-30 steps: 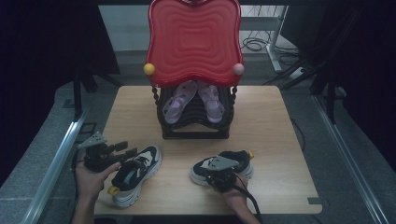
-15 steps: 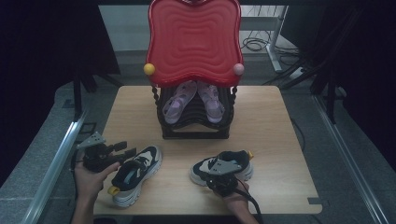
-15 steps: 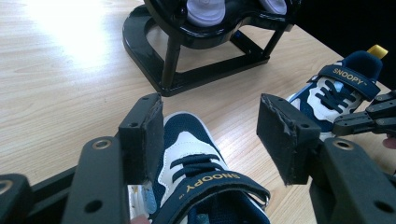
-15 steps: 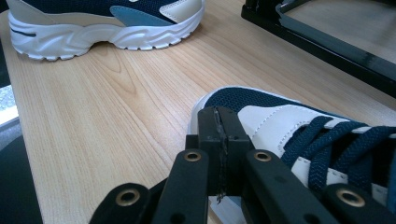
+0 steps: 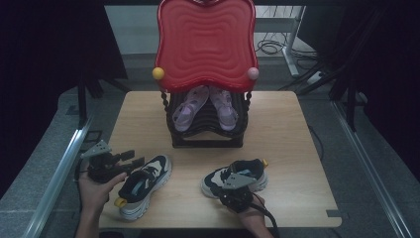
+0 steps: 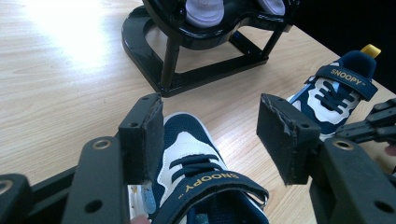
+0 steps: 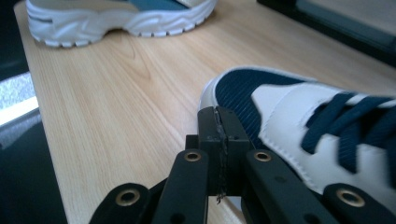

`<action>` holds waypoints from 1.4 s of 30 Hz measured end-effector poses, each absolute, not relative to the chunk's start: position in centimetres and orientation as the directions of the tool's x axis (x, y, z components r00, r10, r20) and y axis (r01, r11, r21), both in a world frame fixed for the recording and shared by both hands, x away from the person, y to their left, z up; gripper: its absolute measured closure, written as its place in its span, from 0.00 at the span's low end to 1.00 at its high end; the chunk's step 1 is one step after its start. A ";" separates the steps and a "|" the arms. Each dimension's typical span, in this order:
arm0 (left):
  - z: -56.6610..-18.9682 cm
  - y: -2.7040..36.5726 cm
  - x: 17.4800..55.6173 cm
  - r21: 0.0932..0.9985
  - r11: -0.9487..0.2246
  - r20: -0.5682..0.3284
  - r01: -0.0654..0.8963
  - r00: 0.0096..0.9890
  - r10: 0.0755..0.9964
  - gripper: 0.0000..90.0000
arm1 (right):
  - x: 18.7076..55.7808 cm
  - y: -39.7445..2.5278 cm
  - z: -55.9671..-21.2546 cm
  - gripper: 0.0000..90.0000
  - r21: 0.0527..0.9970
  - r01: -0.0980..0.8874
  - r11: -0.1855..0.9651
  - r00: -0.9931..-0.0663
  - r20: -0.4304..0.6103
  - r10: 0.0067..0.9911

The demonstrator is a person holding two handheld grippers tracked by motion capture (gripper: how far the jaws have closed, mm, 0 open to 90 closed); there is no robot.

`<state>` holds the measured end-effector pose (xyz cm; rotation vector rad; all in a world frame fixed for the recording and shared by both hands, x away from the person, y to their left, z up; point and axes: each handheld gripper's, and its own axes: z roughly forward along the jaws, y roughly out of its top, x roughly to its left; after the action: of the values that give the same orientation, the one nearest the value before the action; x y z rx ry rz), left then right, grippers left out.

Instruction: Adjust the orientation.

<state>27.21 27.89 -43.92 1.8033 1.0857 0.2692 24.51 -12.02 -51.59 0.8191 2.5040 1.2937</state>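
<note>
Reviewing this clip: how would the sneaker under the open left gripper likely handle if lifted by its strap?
The left sneaker probably sags: its strap and mesh look soft. It is likely light for its size. Its flat foam-like sole makes rolling unlikely.

Lab-like recording bay, black curtains [image 5: 44, 59], floor cables [image 5: 270, 47], lone wooden table [image 5: 292, 148]
</note>
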 end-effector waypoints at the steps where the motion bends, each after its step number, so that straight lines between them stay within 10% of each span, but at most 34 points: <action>1: -43.9 27.9 27.2 0.822 -0.126 -0.271 0.555 0.577 0.771 0.46 | 24.6 -12.0 -51.7 1.00 0.801 0.385 0.459 -0.825 0.076 0.559; 30: -44.5 27.5 27.6 0.811 -0.144 -0.268 0.567 0.579 0.770 0.46 | 26.6 -10.2 -51.5 1.00 0.828 0.371 0.420 -0.759 0.009 0.652; 42: -44.4 27.5 27.6 0.811 -0.144 -0.269 0.567 0.579 0.770 0.46 | 25.8 -13.7 -46.1 1.00 0.902 0.285 0.324 -0.761 0.008 0.649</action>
<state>27.61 27.50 -44.45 1.8283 1.0896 0.2582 25.77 -13.68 -46.13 0.8315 2.2399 1.4156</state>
